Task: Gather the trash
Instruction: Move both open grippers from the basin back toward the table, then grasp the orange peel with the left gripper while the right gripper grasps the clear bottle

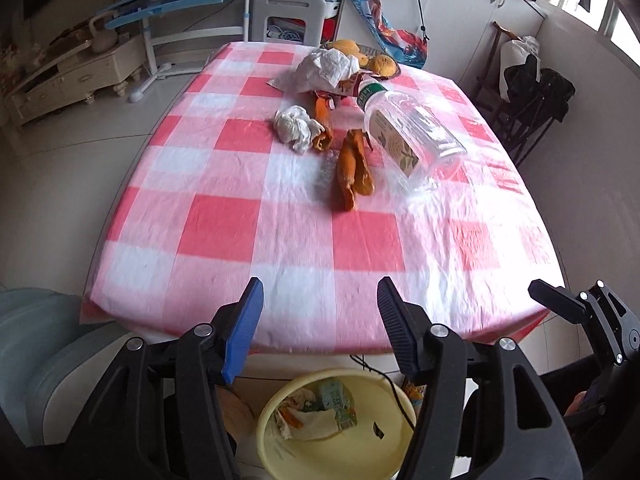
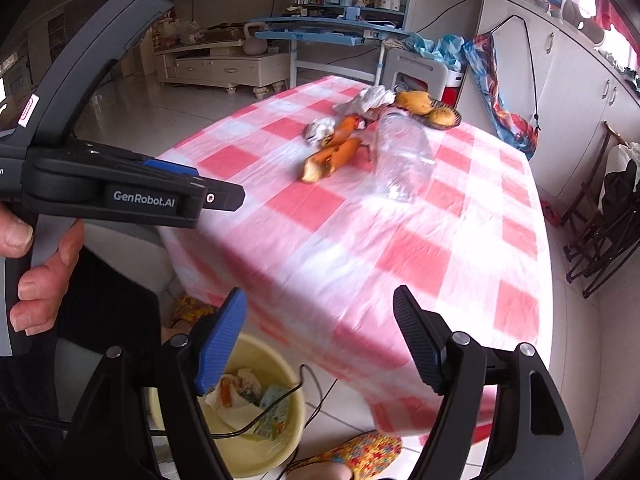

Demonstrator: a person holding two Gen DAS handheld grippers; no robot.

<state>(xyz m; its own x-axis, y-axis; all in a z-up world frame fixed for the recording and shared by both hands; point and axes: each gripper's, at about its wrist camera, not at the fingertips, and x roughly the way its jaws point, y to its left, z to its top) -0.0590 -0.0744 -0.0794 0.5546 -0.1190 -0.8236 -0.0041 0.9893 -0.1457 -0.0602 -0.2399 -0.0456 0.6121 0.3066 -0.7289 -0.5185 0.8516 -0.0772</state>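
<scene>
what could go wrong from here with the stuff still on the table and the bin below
The clear bottle lies on its side among the peels, so a nudge might roll it across the cloth. A black cable hangs into the yellow bin; dropped trash or fingers may snag it. Both grippers are empty and far from the pile.

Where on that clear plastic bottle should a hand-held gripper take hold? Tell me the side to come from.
Grip the clear plastic bottle across its narrow neck, just below the green cap. It lies on its side, cap toward the far end of the table, so come from above with the fingers straddling the neck. The wide, slick body looks likelier to slip.
</scene>
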